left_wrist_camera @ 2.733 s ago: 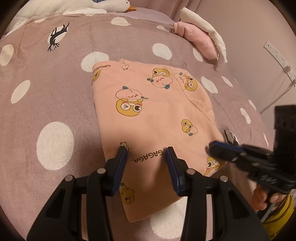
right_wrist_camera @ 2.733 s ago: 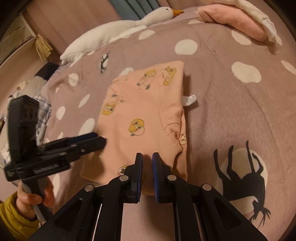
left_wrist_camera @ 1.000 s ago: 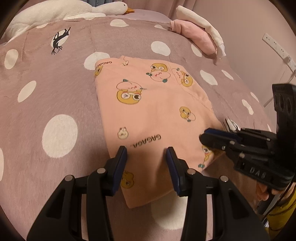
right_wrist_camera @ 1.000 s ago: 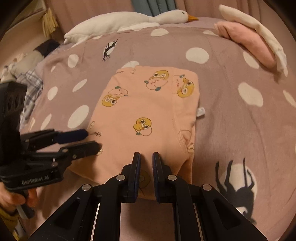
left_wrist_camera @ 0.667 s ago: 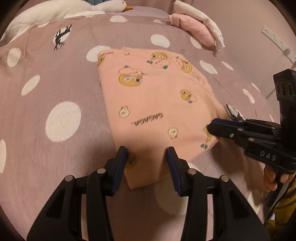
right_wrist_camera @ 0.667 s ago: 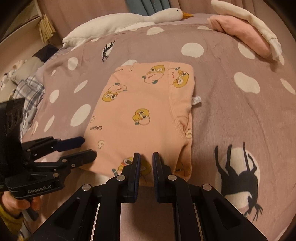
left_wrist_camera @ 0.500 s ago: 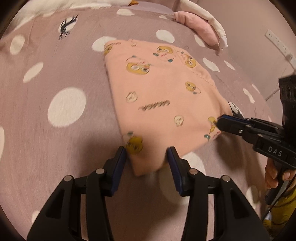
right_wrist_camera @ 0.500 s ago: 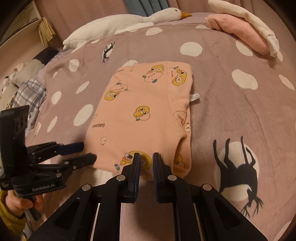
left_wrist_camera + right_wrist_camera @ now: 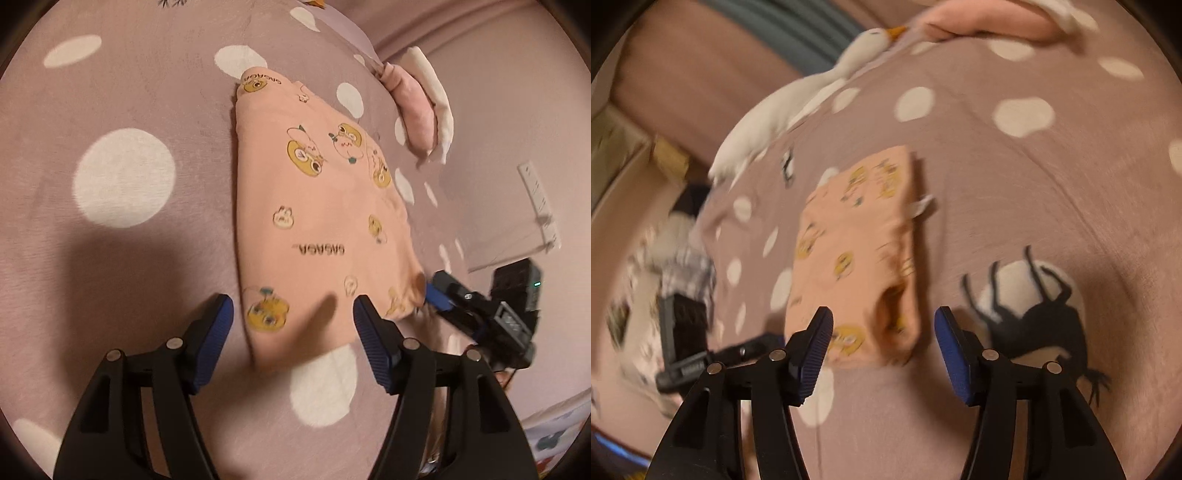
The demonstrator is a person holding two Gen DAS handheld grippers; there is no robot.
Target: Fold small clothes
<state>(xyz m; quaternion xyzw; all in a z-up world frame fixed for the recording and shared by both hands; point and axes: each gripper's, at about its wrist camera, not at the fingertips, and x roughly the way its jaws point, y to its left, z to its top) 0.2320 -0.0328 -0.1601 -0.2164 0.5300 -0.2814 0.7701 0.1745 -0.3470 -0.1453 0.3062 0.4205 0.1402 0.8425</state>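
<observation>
A folded pink garment (image 9: 325, 229) printed with yellow cartoon faces lies flat on the dotted mauve bedspread (image 9: 122, 177). My left gripper (image 9: 291, 310) hovers over its near-left corner, jaws opening, and the pads straddle the corner without pressing it. My right gripper (image 9: 882, 321) is over the near-right corner of the garment (image 9: 857, 258), jaws also opening, with the corner between the pads but not pinched. In the left wrist view, the right gripper (image 9: 439, 291) is at the garment's right corner. The right wrist view shows the left gripper (image 9: 764, 343), blurred.
A white goose plush (image 9: 812, 92) lies at the bed's far side. A pink and white pile of clothes (image 9: 417, 110) sits beyond the garment. A plaid cloth (image 9: 687, 273) lies off the bed's left side. A wall socket strip (image 9: 535, 192) is on the right.
Both grippers have drawn back to the garment's near edge and rolled. The right jaws went from shut to wide apart, and the left jaws spread wider. The garment stays flat.
</observation>
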